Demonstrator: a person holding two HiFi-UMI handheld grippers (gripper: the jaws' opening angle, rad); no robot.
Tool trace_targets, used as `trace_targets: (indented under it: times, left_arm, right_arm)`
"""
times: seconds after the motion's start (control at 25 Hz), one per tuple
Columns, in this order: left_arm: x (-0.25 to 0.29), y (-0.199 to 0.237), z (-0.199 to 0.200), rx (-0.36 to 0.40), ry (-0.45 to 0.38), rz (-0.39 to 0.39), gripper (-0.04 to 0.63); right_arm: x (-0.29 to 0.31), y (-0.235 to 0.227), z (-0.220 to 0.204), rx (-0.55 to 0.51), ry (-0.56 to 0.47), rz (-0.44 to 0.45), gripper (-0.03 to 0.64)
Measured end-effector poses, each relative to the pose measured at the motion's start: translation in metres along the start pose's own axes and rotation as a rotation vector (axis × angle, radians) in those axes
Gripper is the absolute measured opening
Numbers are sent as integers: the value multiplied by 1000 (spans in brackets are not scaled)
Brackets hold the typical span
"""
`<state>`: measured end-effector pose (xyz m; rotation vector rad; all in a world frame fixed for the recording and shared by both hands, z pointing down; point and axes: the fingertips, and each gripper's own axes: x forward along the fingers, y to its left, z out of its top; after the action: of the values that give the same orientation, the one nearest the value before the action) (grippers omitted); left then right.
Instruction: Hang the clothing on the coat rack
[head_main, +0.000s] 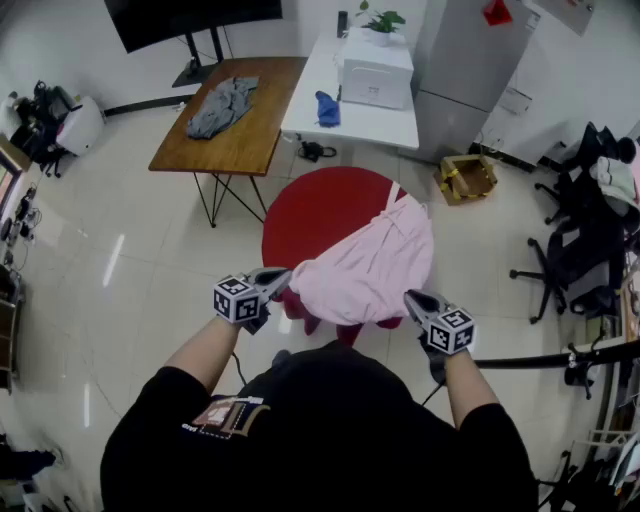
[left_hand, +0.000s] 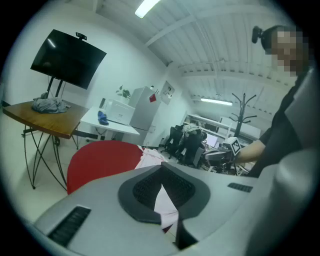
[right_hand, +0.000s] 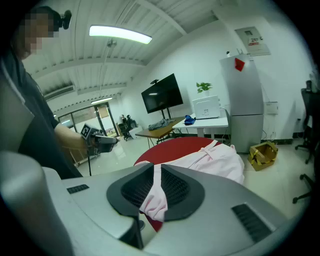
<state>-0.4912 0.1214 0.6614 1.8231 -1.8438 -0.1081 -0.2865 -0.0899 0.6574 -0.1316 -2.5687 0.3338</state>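
A pink garment (head_main: 370, 265) lies draped over the near edge of a round red table (head_main: 320, 210). My left gripper (head_main: 272, 281) is shut on the garment's left edge, and my right gripper (head_main: 419, 301) is shut on its right edge. Pink cloth (left_hand: 165, 205) shows pinched between the jaws of my left gripper (left_hand: 161, 182) in its own view. In the right gripper view, a pink fold (right_hand: 152, 202) is clamped by my right gripper (right_hand: 156, 172), and the rest of the garment (right_hand: 212, 157) spreads over the table. A black coat rack (left_hand: 243, 107) stands far off behind desks.
A wooden table (head_main: 250, 135) holds a grey garment (head_main: 222, 105). A white table (head_main: 360, 118) carries a printer (head_main: 375, 70) and a blue cloth (head_main: 327, 108). A cardboard box (head_main: 465, 178) and office chairs (head_main: 575, 250) stand at the right. A black pole (head_main: 545, 357) lies close by my right arm.
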Motion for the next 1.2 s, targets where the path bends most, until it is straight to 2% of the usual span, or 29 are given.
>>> trace_targets:
  times: [0.16,0.28,0.32,0.36,0.44,0.6,0.92,1.0,1.04,1.08,1.12,1.16,1.2]
  left_arm:
    - [29,42,9,-29,39,62,12]
    - [48,69,2,-36,117,102,12]
    - [55,76,-3,-30,158,107,22]
    - [62,81,-11,-17,207,108,80]
    - [74,87,-31,23,314,97,154]
    - [91,91,-75,56,477,68,241]
    - [120,98,-119,126,657,57,249]
    - [120,102,-131,137,704,81,244]
    - [120,101,-135,138,721,83,224]
    - [119,97,-138,146,729,76,175]
    - [119,94,-137,163,727,65,86]
    - [118,90,-133,184,718,53,32]
    - [117,86,-127,205,699,41,28]
  right_arm:
    - [49,-7,9,-57,84,23,152]
    - [81,-16,0,-57,184,21,246]
    - [90,-20,-5,-59,219,12,267]
    - [98,-24,-11,-64,252,2,282]
    - [111,-31,-26,-75,317,-18,299]
    - [132,-42,-59,-103,442,-47,301]
    - [160,-48,-92,-82,595,-61,301]
    - [162,-39,-91,-106,586,-41,207]
    - [162,-36,-89,-126,576,-36,140]
    - [160,-34,-85,-150,563,-36,86]
    - [159,-32,-81,-172,544,-36,31]
    - [157,-29,-75,-185,517,-33,20]
    - [154,-25,-68,-189,483,-28,20]
